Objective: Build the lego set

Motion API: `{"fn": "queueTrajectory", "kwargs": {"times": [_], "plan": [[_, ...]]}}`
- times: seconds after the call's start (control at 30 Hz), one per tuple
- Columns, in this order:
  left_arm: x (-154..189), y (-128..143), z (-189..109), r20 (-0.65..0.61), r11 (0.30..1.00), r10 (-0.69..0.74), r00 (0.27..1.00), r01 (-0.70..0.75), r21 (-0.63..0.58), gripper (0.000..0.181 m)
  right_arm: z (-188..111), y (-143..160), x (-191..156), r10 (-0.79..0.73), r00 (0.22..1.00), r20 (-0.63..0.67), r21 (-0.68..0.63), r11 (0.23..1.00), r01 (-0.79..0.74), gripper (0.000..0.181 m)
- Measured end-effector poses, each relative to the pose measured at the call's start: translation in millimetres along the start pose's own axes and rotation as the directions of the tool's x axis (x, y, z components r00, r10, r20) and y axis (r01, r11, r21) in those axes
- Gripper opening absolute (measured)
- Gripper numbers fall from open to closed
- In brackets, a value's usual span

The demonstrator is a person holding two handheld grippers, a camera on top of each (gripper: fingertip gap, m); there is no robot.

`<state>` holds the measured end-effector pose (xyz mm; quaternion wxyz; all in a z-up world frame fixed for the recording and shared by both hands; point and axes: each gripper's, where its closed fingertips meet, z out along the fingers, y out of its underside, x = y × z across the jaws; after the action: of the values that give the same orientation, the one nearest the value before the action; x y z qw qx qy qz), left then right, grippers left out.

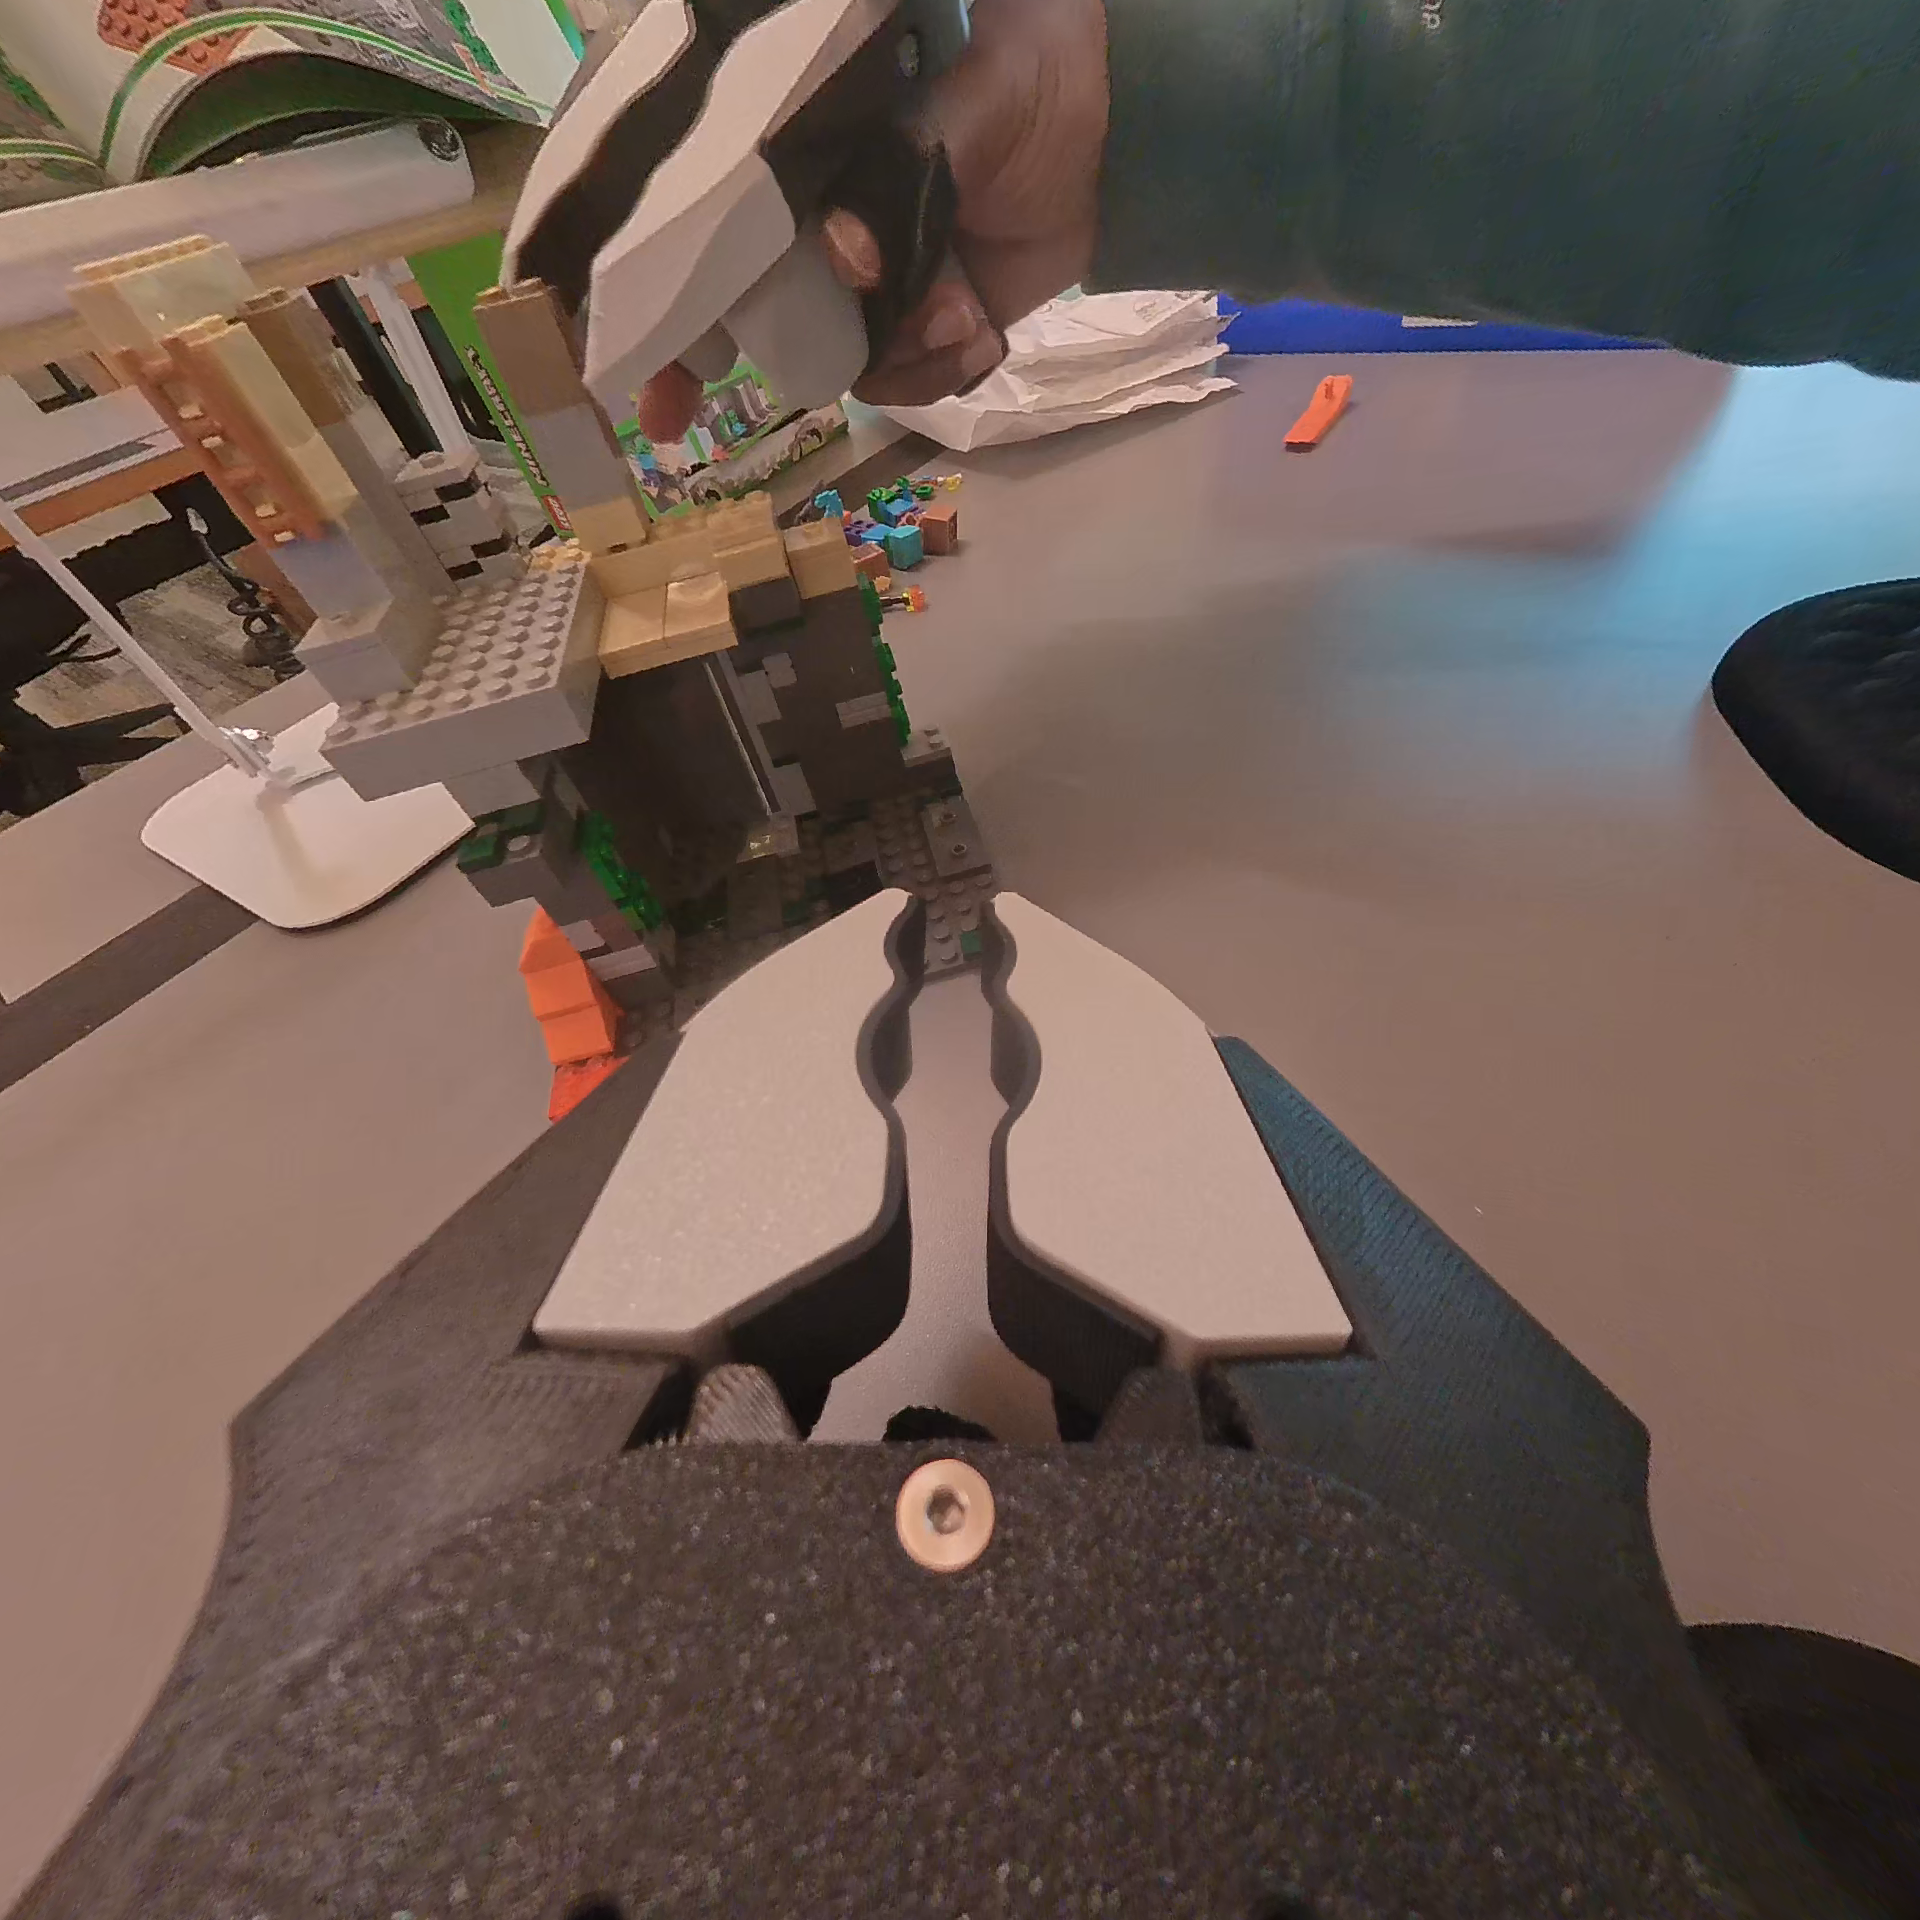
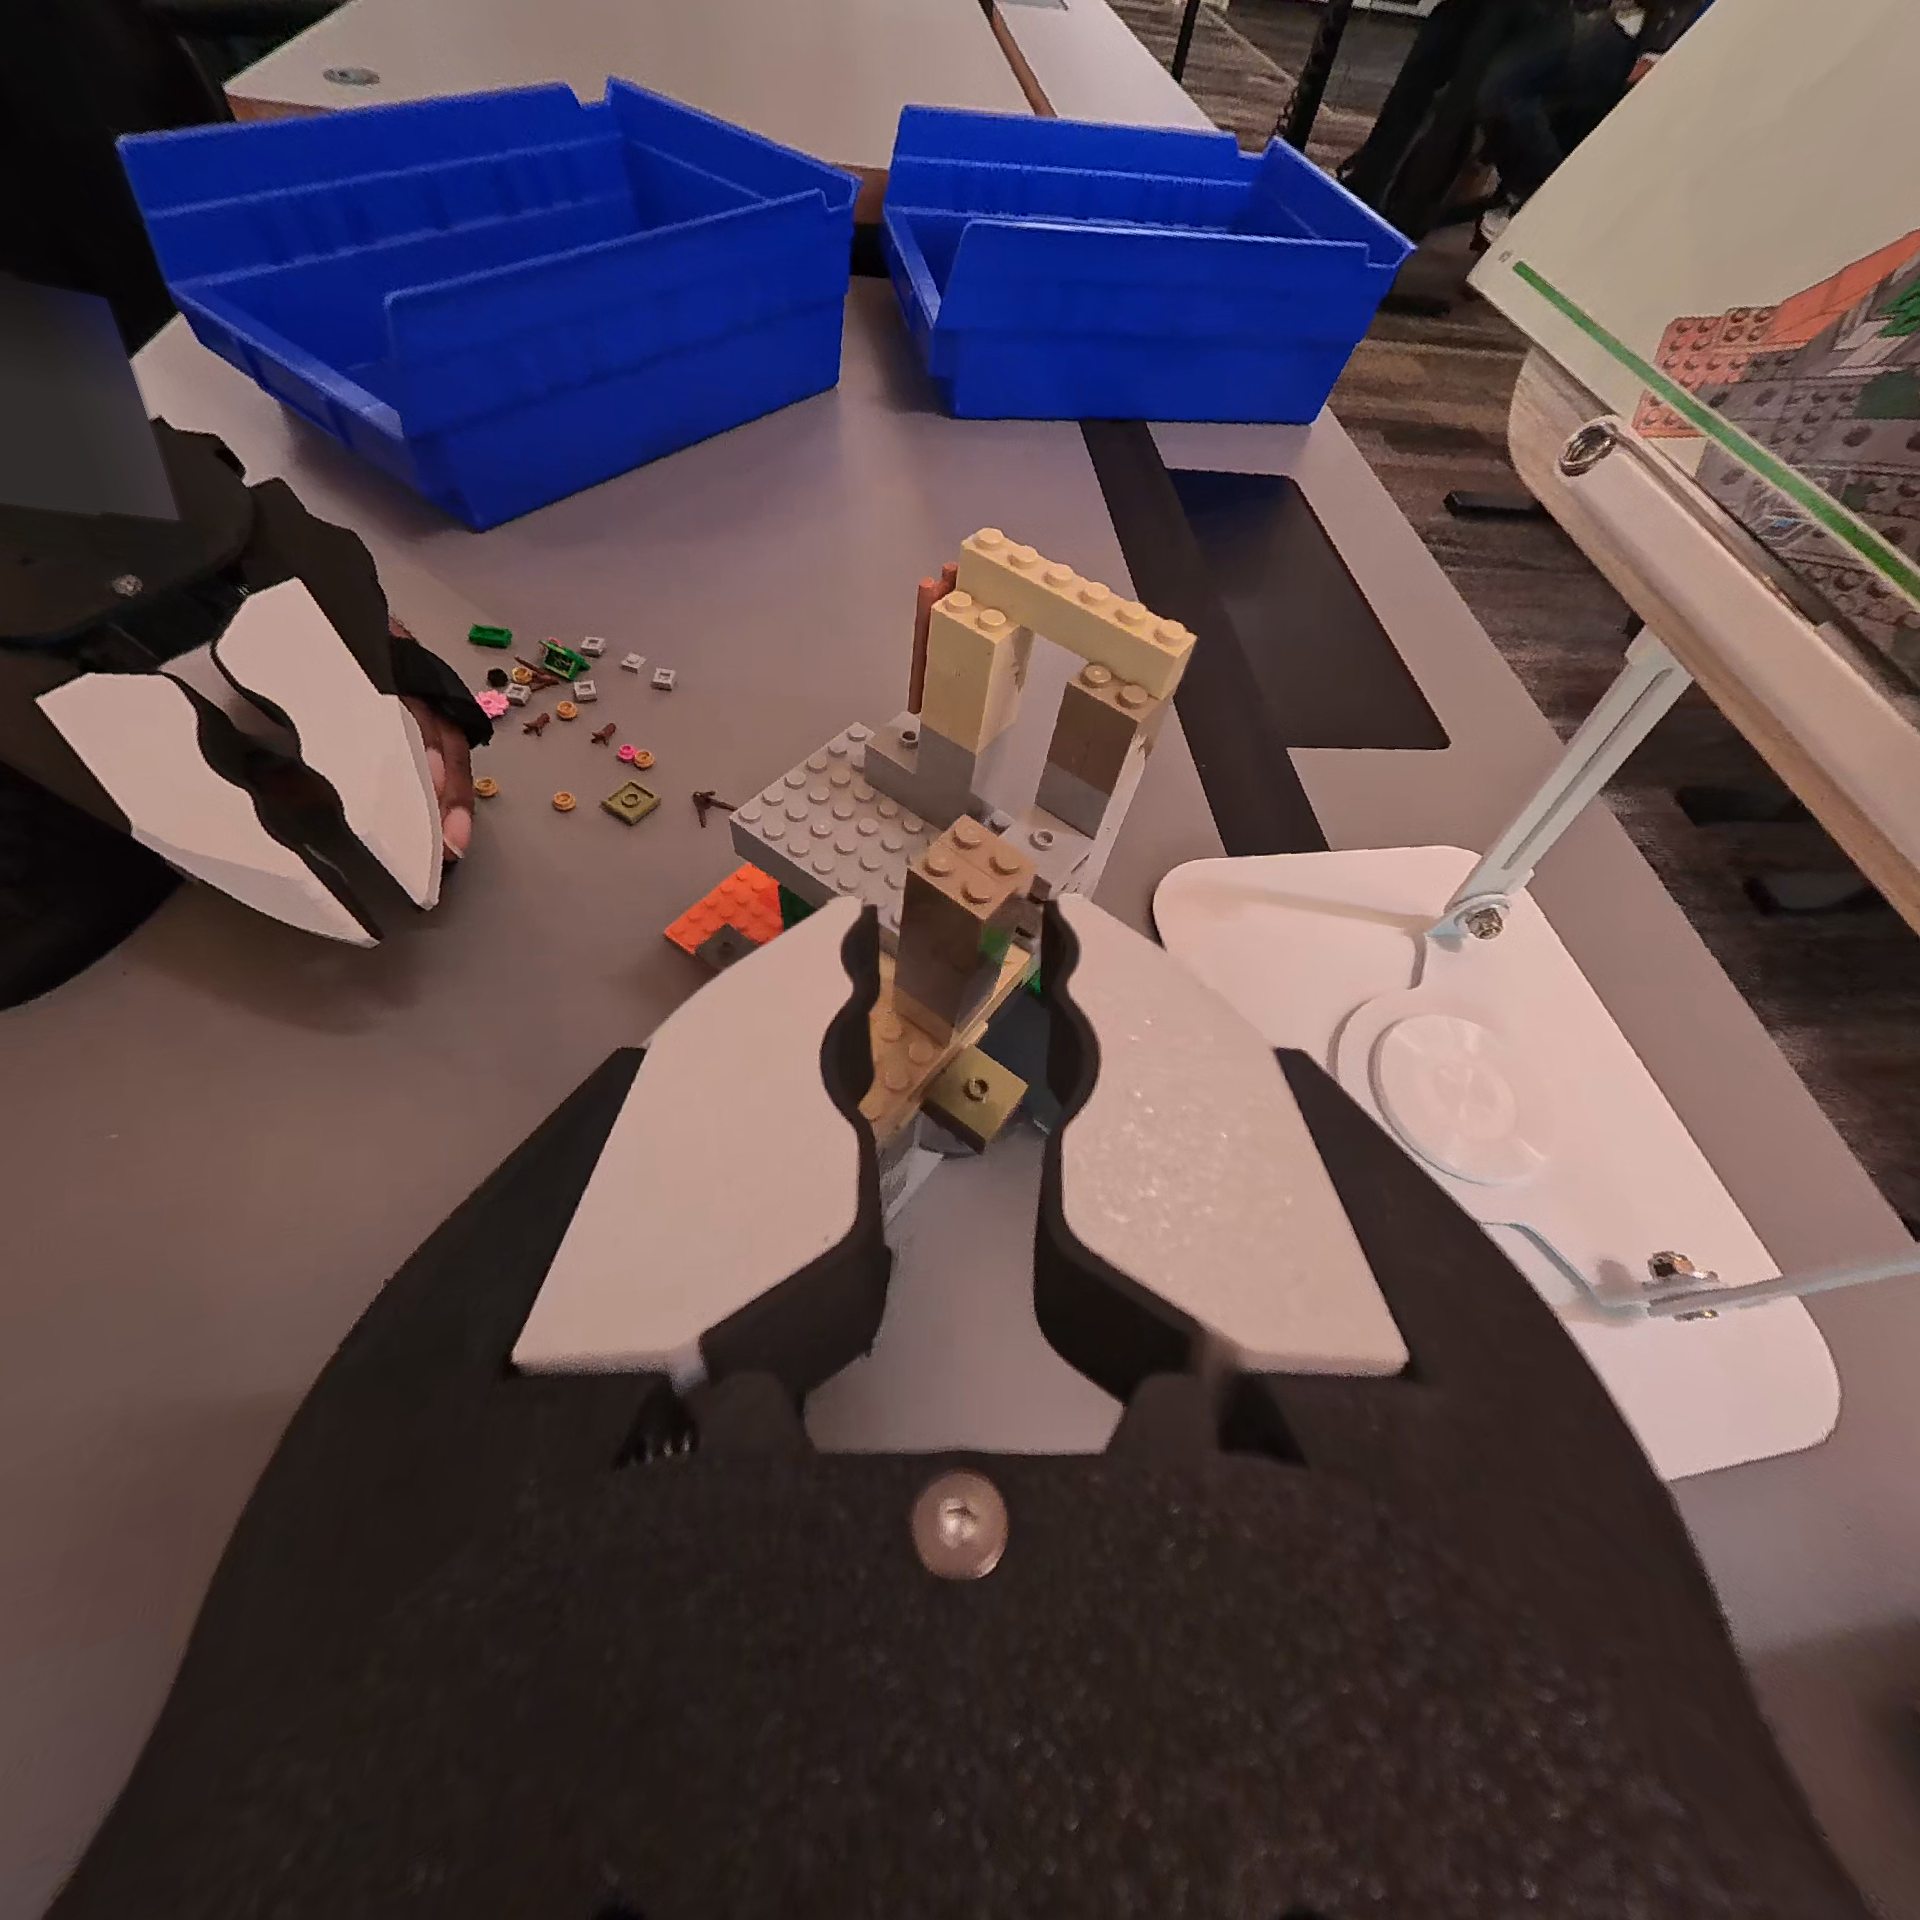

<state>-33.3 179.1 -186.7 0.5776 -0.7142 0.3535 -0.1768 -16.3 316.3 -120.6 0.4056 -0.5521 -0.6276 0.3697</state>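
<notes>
In the left wrist view, the left gripper (image 1: 948, 914) lies low over the grey table (image 1: 1351, 727), its fingers drawn near each other with a narrow gap between them and nothing held; the dark base plate at the foot of the lego build (image 1: 665, 707) sits just past the tips, and whether it touches them cannot be told. The build rises ahead and to the left, with a grey studded platform, tan bricks and a tall tan-and-grey column (image 1: 566, 416). The right gripper (image 1: 561, 301) comes down from above, held by a hand (image 1: 977, 208) in a dark green sleeve, its tips at the top of that column. Behind stands a green lego box (image 1: 520, 416) with printed lettering on its side, an open instruction booklet (image 1: 260, 83) on a white stand (image 1: 301, 831), loose coloured pieces (image 1: 894, 520), crumpled white paper (image 1: 1091, 364) and an orange brick separator (image 1: 1317, 410). The right wrist view looks down on the build: the column (image 2: 956, 914) stands between the spread fingers, which flank it with a gap on each side, so the grip looks loose. Only this view shows two blue bins (image 2: 499, 291) at the far table edge, the small scattered pieces (image 2: 582, 717) and the left gripper at the left, nearly closed.
</notes>
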Motion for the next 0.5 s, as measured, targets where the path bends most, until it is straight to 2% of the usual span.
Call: {"fn": "queueTrajectory", "kwargs": {"times": [0.2,0.33,0.5], "plan": [[0,0,0,0.000,1.000,0.001,1.000,-0.001,0.000,0.009,-8,-4,4,0.018,0.999,-0.031,-0.014,1.000,-0.018,0.033],[1,0,0,-0.001,1.000,0.003,1.000,-0.003,0.000,0.009,-13,-11,6,0.150,0.985,-0.081,-0.164,0.973,-0.162,0.033],[4,0,1,-0.013,1.000,0.023,1.000,-0.023,-0.004,0.009,-13,-15,2,0.231,0.948,-0.220,-0.386,0.872,-0.302,0.028]]}}
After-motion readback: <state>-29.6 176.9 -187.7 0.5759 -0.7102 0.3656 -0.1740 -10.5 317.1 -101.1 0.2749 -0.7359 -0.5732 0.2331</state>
